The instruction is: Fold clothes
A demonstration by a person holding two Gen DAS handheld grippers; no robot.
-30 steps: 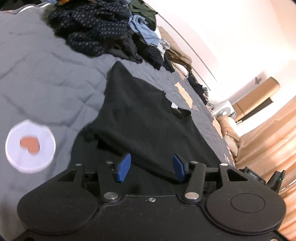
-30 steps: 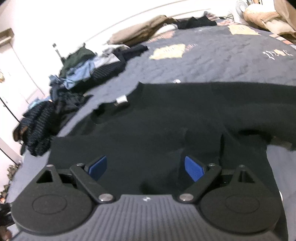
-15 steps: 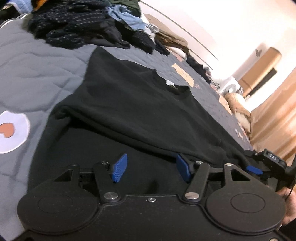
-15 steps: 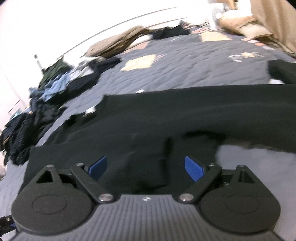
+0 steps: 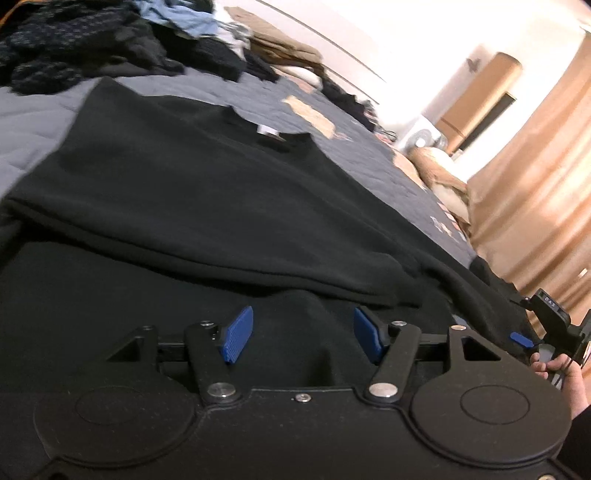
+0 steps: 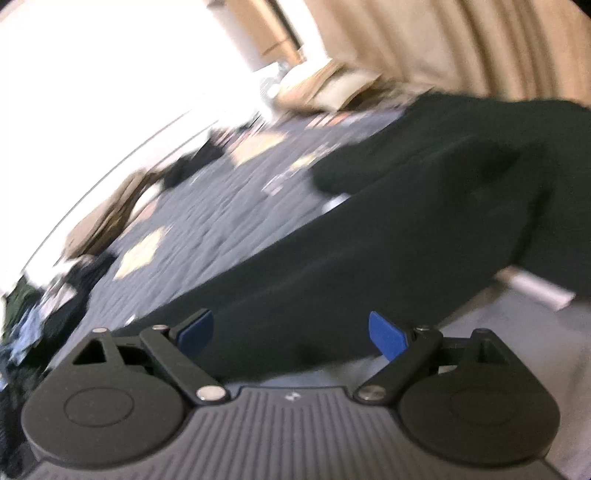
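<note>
- A bed (image 5: 44,107) covered with a grey quilted blanket, marked with tan patches, is seen filling most of both views; it reaches back to a bright white wall (image 5: 388,33).
- Tan curtains (image 5: 535,177) are seen hanging on the right of the left wrist view, and a brown cabinet (image 5: 480,96) stands against the wall beside them.
- A black shirt (image 5: 192,192) is spread flat on the blanket directly in front of the left gripper, with its neckline and white label turned toward the wall and one layer folded over another near the gripper.
- A pile of clothes (image 5: 96,40), dark and pale blue, is heaped on the far left of the bed, well apart from the shirt.
- The left gripper (image 5: 302,339) is held low over the shirt's near fabric, its blue pads (image 5: 236,334) apart and nothing clamped between them.
- The right gripper (image 6: 291,334) is also spread wide, with the shirt's edge lying just beyond its pads; this view is blurred.
- A hand (image 5: 565,376) is seen at the right edge of the left wrist view, wrapped round a gripper handle.
</note>
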